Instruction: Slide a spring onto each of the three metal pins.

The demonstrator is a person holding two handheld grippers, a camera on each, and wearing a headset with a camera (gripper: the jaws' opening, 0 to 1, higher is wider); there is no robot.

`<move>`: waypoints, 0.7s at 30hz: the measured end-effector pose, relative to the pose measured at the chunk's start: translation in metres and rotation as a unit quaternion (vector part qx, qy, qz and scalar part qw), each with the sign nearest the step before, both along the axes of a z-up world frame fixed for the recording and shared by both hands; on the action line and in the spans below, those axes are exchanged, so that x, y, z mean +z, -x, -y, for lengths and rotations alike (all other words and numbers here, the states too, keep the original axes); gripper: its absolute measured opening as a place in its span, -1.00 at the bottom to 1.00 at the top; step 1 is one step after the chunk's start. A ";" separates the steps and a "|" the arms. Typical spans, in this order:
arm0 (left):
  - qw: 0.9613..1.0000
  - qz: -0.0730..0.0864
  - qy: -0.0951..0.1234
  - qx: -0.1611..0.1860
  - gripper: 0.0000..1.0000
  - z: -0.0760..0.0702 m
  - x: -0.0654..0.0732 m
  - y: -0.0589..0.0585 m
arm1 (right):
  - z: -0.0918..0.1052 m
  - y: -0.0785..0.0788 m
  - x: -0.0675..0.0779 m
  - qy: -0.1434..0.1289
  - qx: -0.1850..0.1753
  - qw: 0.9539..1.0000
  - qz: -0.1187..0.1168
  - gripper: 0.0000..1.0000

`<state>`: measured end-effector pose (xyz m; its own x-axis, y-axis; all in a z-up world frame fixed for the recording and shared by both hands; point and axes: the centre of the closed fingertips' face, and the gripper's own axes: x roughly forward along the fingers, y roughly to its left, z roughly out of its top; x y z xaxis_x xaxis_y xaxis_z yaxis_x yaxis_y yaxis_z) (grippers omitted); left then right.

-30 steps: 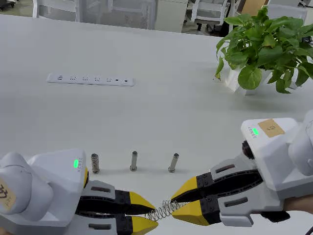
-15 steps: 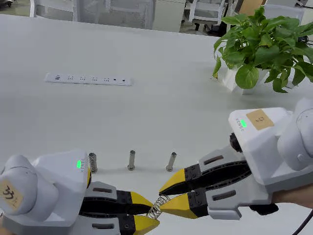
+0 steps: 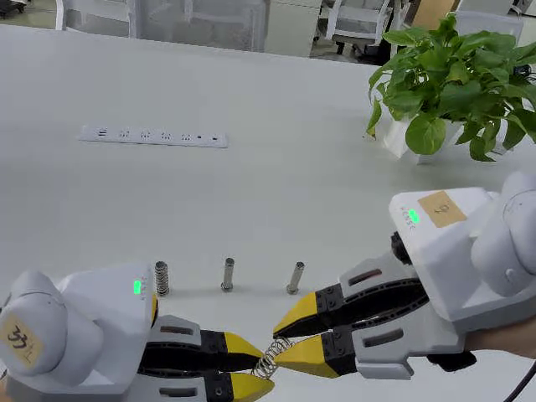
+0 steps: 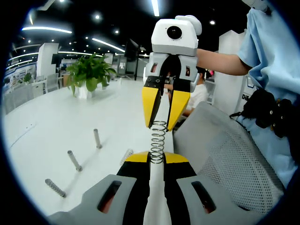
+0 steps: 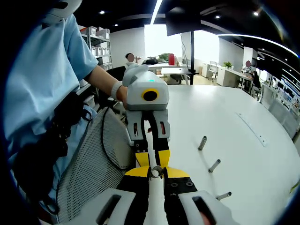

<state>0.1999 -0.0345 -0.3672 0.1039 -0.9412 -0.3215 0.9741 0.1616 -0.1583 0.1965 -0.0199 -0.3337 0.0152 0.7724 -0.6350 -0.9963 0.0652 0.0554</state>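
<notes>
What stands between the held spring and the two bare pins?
Nothing visible does. Only a bare stretch of table lies between the spring and the middle pin and the right pin.

An open office — white desk [image 3: 293, 167]; mesh chair [image 4: 234, 159]; potted plant [image 3: 452, 75]; power strip [image 3: 153, 136].

White table [image 3: 276, 151], potted plant [image 3: 448, 75], office chairs [image 3: 356, 18]
</notes>
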 end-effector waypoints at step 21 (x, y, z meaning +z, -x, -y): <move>0.999 0.018 -0.036 -0.019 -0.88 0.000 -0.007 0.001 | -0.003 -0.010 -0.002 0.060 0.033 0.997 0.018 -0.57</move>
